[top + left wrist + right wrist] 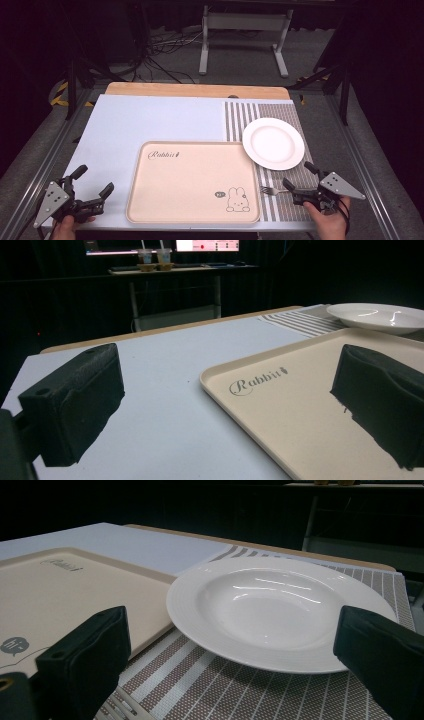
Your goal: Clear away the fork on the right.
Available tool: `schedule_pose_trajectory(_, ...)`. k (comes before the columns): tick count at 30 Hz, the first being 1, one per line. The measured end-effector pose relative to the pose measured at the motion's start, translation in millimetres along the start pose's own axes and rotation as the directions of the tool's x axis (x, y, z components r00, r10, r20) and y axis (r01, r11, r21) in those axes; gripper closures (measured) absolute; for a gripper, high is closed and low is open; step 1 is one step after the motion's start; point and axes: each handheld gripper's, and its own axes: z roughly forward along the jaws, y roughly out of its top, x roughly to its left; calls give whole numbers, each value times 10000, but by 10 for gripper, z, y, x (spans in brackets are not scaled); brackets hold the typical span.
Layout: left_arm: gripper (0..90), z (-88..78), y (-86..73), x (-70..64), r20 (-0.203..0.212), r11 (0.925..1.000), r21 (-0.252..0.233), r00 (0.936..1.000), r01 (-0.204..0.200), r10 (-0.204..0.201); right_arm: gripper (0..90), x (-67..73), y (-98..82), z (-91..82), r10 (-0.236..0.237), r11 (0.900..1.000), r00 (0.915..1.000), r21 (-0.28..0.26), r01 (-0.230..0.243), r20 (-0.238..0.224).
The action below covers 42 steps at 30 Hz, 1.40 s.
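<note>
My right hand-held gripper (294, 188), jaws wide and empty, nears the metal fork (270, 190) beside the beige rabbit tray (192, 210); nothing lifted yet.

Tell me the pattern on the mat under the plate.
Brown and white stripes on the mat; right gripper view shows it best.

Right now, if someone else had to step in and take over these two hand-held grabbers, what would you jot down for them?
Left gripper: open, holding nothing, over the pale blue table mat just left of the beige rectangular rabbit tray.
Right gripper: open, holding nothing, at the small metal fork lying on the striped woven placemat.
Round white ceramic plate: on the placemat, its edge overlapping the tray's far right corner.
Done: nothing moved onto the tray.
Left: probably grasping the fork and plate; the fork looks like the nearest pick.
</note>
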Motion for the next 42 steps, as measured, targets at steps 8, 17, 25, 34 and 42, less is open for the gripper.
schedule_pose_trajectory(8, 10, -3, 2, -3, -7, 10000, -9, 10000, 41, -41, 21, 7, 5, -4, 17, 10000, 10000, -5, -17, -86)
schedule_pose_trajectory(17, 10, -13, 3, -1, 10, 9999, -26, 9999, 102, -102, 21, 13, 10, 0, 19, 10000, 9999, 9, -19, -146)
schedule_pose_trajectory(25, 10, 0, -1, -19, 62, 10000, -4, 10000, 40, -40, 23, -4, 59, 24, -23, 10000, 9997, 55, 25, -241)
schedule_pose_trajectory(34, 10, -7, 0, -4, 39, 10000, 9, 10000, 82, -82, 24, -17, 206, 90, -88, 10000, 9988, 40, 90, -492)
schedule_pose_trajectory(42, 10, -3, -3, -7, 45, 9999, 57, 9999, 94, -94, 35, -25, 375, 188, -283, 9927, 9931, 1136, 413, -1138)
